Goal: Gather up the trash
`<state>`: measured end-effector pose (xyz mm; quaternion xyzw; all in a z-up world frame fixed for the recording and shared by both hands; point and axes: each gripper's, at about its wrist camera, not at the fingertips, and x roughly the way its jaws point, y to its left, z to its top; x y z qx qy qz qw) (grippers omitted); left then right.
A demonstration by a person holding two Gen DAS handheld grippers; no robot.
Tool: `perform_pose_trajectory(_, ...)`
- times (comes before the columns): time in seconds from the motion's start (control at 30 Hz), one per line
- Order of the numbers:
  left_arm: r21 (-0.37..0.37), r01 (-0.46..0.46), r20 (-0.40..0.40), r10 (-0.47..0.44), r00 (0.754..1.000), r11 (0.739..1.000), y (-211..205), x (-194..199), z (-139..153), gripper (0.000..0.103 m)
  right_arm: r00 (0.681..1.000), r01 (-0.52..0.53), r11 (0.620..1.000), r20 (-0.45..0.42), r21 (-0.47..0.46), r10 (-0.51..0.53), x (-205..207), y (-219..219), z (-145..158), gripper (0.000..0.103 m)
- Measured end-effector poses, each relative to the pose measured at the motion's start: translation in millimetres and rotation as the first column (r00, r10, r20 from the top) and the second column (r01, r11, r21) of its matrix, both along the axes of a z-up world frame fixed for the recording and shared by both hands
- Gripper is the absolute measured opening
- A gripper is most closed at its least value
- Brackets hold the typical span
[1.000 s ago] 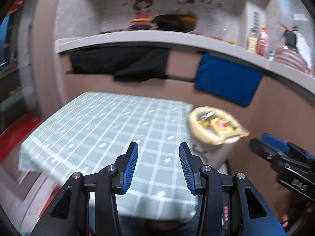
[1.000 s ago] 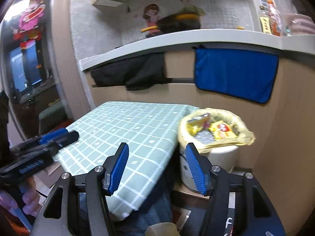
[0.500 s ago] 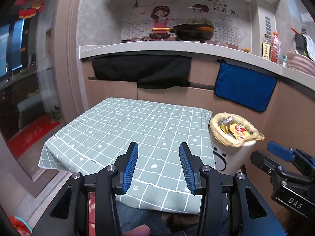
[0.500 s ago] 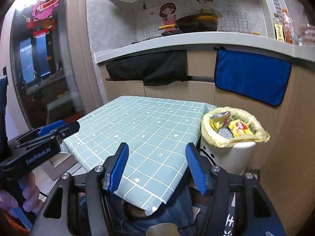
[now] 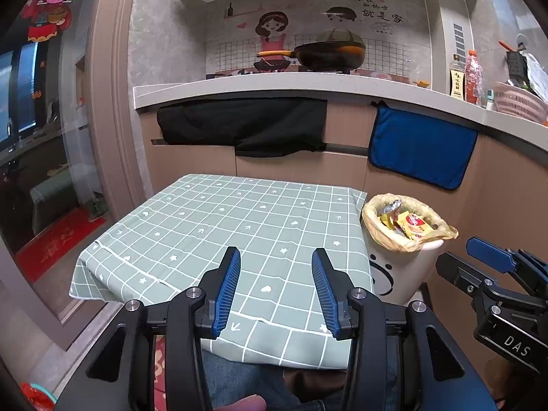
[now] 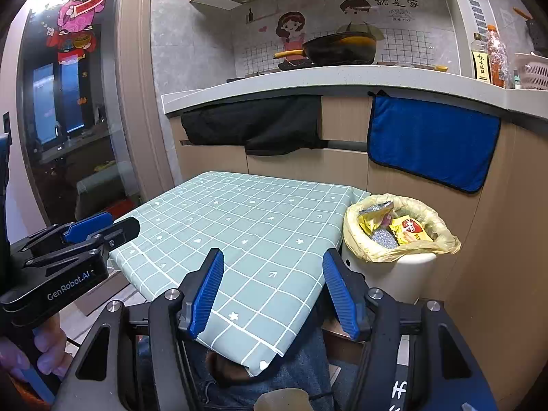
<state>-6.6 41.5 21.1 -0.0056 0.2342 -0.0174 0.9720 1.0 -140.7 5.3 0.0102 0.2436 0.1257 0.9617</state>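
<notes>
Only right view shows silver wrapper [image 6: 383,239] in bin [image 6: 404,274]

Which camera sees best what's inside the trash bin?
The right wrist view: the white bin with the yellow bag sits nearer and larger, showing yellow and silver wrappers. The left wrist view shows it smaller, off to the right.

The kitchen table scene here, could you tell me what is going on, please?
A person holds two grippers above a table with a green checked cloth. The left gripper and right gripper both have open, empty jaws. Beside the table, a white bin with a yellow liner holds snack wrappers. No trash shows on the cloth.
</notes>
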Motion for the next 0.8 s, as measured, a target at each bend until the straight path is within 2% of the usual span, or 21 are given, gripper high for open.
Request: perform_pose_trajectory(0.8,-0.002,0.001,-0.012,-0.001,1.000,1.000,-3.0,-1.7,-1.2,0.045,1.000,0.020,1.000,0.005,0.004,-0.020,-5.4,-2.4,2.7,0.057)
